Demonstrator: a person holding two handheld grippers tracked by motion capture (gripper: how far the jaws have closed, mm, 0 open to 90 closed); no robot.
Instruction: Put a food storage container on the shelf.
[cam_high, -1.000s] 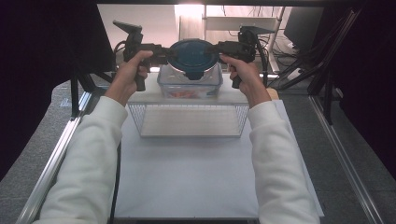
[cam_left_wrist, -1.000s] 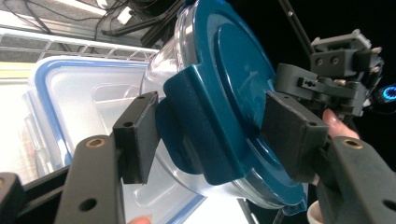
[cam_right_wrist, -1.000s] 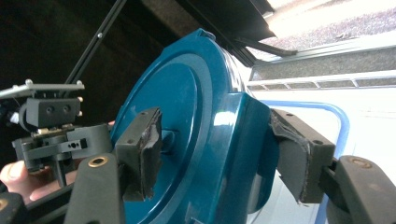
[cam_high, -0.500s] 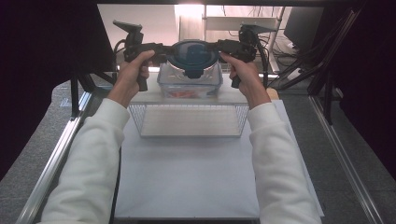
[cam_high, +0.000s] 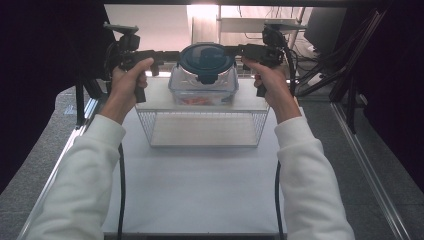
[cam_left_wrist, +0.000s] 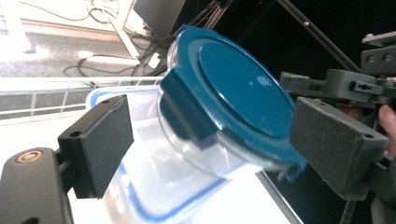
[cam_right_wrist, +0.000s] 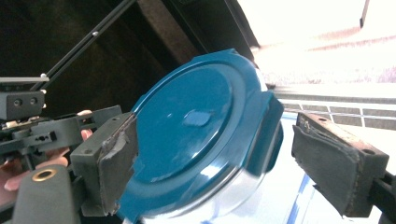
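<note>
Round container (cam_high: 205, 67) with blue lid: stacked on clear box (cam_high: 202, 92) at shelf's (cam_high: 155, 102) far edge, directly between left gripper (cam_high: 167, 56) and right gripper (cam_high: 235, 49); jaws just opened, clear of lid, equally near.

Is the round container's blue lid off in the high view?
No, the blue lid sits on top of the round clear container, its side latches folded down.

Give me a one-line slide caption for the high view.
Both grippers, left and right, open beside a blue-lidded round container stacked on a clear box.
</note>
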